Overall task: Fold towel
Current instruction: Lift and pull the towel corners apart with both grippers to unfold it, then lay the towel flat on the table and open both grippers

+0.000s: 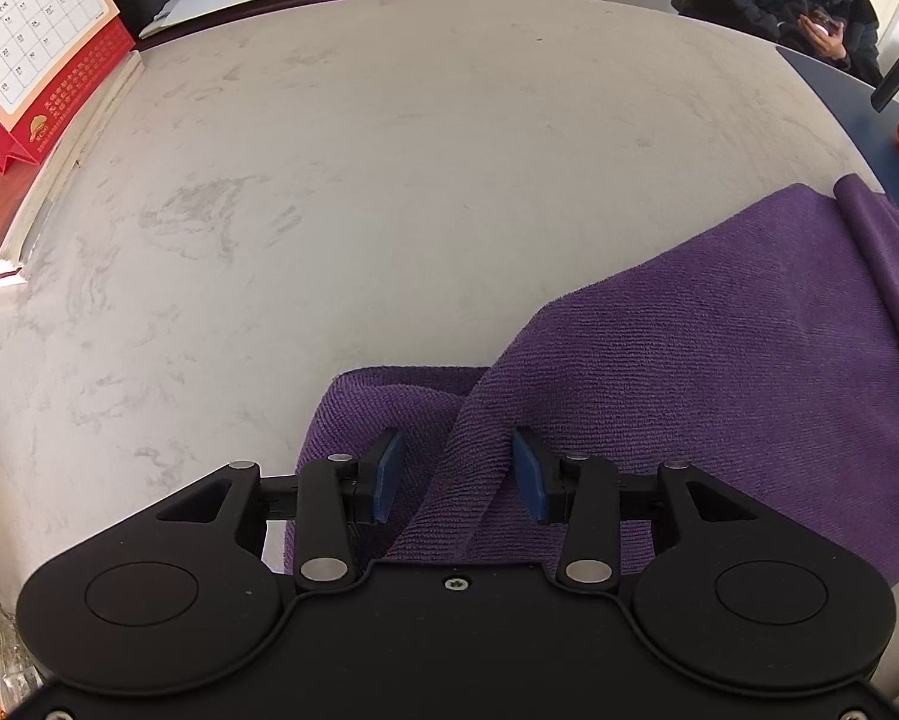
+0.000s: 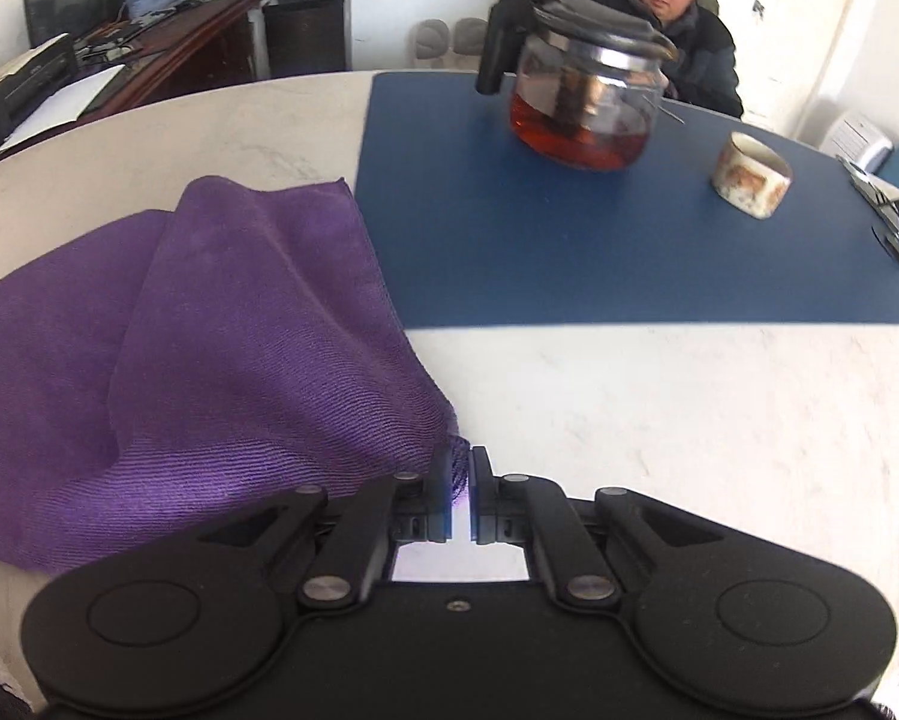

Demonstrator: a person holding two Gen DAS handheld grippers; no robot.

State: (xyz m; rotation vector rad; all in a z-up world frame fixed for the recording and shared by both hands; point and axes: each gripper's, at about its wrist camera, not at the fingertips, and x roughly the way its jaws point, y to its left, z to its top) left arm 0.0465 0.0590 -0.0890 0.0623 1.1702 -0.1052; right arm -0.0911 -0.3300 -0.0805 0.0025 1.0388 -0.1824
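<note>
A purple towel lies rumpled on the pale marble-look table. In the left wrist view my left gripper stands open, its blue pads wide apart, with a raised ridge of towel running between them, touching neither pad. In the right wrist view the same towel spreads to the left. Its near right corner is pinched in my right gripper, which is shut on the cloth. A fold rises toward the far corner.
A glass teapot with dark tea and a small cup stand on a blue mat at the right. A red desk calendar stands at the left edge. A person sits beyond the table.
</note>
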